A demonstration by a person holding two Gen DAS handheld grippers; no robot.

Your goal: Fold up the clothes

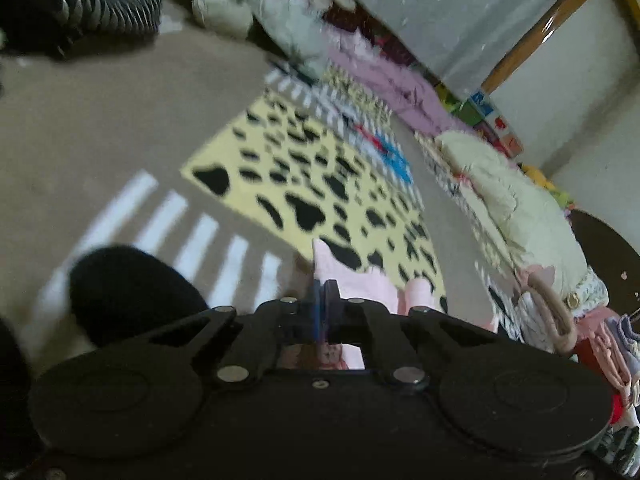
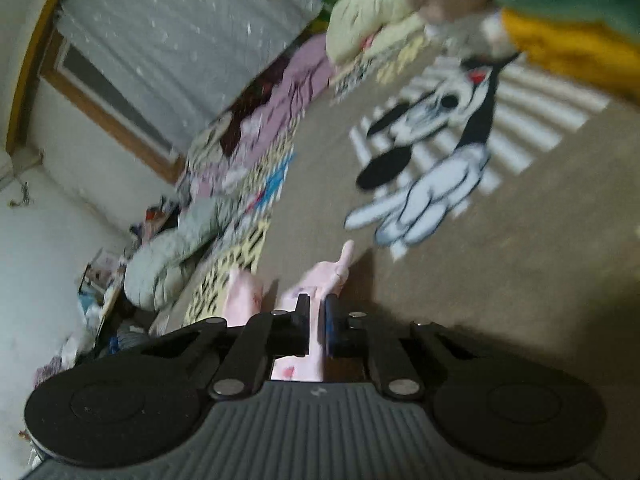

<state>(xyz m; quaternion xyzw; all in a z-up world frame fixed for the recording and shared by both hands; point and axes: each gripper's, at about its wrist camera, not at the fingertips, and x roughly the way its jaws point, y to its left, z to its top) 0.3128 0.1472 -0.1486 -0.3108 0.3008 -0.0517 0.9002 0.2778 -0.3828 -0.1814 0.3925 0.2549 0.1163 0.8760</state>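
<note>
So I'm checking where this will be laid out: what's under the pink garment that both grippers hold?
Under the pink garment lie a yellow black-spotted cloth and brown carpet. What lies directly beneath its bulk is covered.

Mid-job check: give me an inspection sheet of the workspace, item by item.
Surface: brown blanket with white stripes and a cartoon print.
Job's things: pink garment pinched by both claws; yellow black-spotted cloth lies flat beyond it.
Clutter: piles of clothes, with a pale quilted piece and purple fabric, line the far edge.
Grippers: left claw shut on the garment; right claw likewise.
Cables: nothing seen.
Surroundings: grey curtain, wooden window frame, white wall. Both views blurred.
</note>
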